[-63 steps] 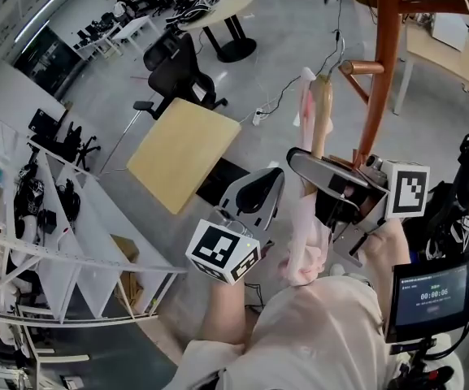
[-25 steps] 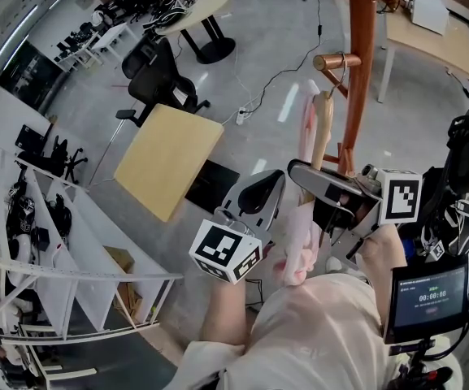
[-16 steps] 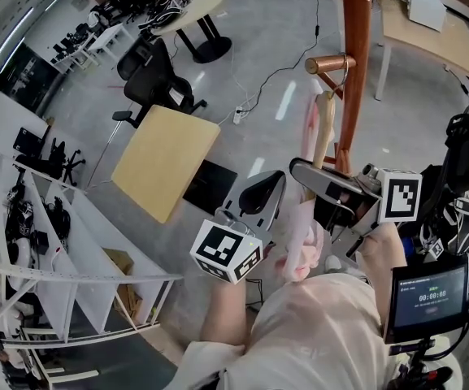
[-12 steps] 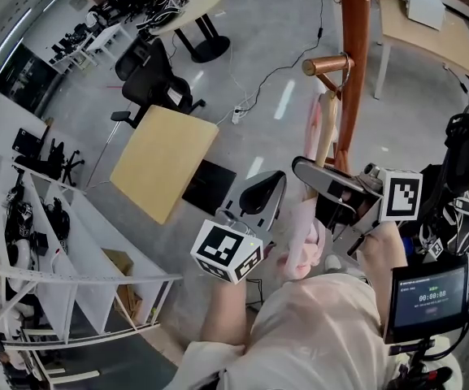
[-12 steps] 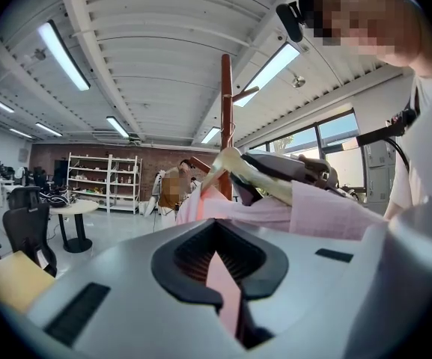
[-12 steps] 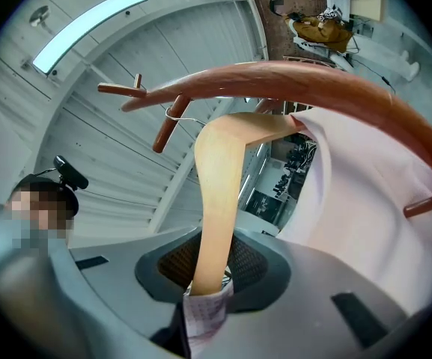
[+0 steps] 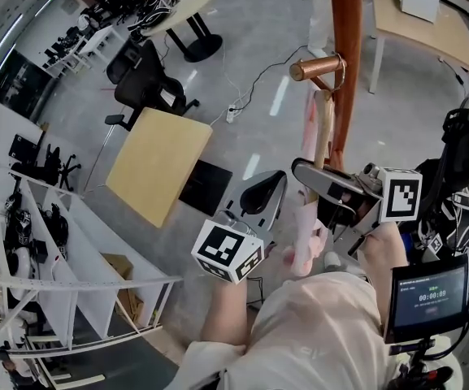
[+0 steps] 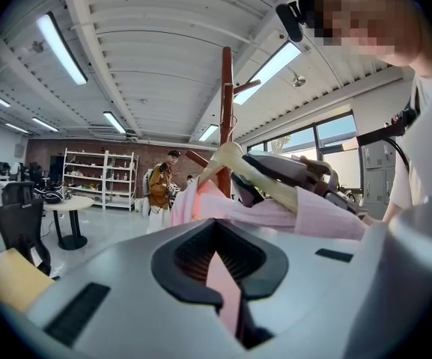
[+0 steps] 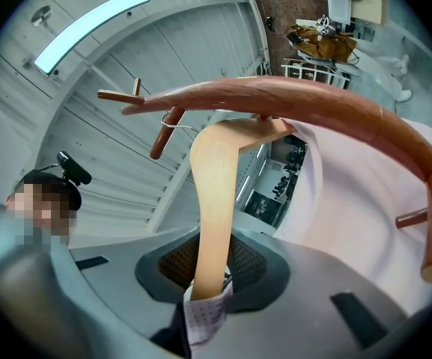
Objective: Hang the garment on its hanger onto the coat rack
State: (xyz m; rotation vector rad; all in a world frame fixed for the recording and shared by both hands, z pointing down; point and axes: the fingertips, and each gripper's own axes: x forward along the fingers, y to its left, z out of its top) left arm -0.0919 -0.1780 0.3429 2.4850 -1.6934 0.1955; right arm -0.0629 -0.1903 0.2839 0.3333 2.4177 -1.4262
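Pink soft cloth garment (image 7: 306, 193) hangs on a pale wooden hanger (image 7: 322, 124), up in the air beside the tall red-brown wooden coat rack (image 7: 346, 47). The hanger's thin metal hook (image 7: 341, 65) is right at a round peg (image 7: 311, 67) of the rack, close to the pole. I cannot tell if the hook rests on the peg.

The right gripper (image 9: 207, 295) has its fingers shut tight on one arm of the hanger. A small white label (image 9: 204, 316) is pinched there too. The left gripper (image 8: 225, 294) has its fingers closed on a fold of the pink cloth, lower down. The two grippers are near each other, with the garment between them.

Left of the rack, the grey floor (image 7: 258, 23) is wide and open. A square pale wood surface (image 7: 159, 165) and a black office chair (image 7: 145, 75) stand well apart from the rack. White shelves (image 7: 80, 275) run along the left edge.
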